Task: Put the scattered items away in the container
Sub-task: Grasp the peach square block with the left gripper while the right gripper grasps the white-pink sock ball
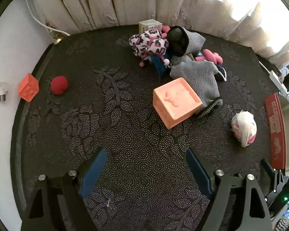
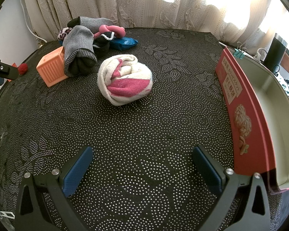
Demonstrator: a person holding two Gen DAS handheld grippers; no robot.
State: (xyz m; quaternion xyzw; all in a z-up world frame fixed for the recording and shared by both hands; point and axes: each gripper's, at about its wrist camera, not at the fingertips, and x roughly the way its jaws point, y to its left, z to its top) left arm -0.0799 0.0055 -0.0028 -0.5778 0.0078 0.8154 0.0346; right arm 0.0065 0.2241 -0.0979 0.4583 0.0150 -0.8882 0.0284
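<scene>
A red box container [image 2: 238, 100] with a pale inside stands at the right edge of the dark table; it also shows in the left wrist view [image 1: 275, 127]. A rolled white-and-pink sock ball [image 2: 125, 80] lies ahead of my right gripper [image 2: 142, 165], which is open and empty; the ball also shows in the left wrist view [image 1: 243, 128]. My left gripper [image 1: 147, 167] is open and empty, short of a peach cube [image 1: 175, 102]. A grey sock [image 1: 200, 80] leans on the cube. A red pom-pom [image 1: 59, 85] and an orange cube [image 1: 28, 87] lie far left.
A heap at the back holds a pink leopard-print cloth [image 1: 148, 42], a black-and-grey rolled sock [image 1: 180, 40], pink toys [image 1: 211, 56], a blue packet [image 2: 125, 42] and a small carton [image 1: 149, 25]. Curtains [image 2: 144, 3] hang behind the table. A power strip [image 1: 277, 79] lies at the right.
</scene>
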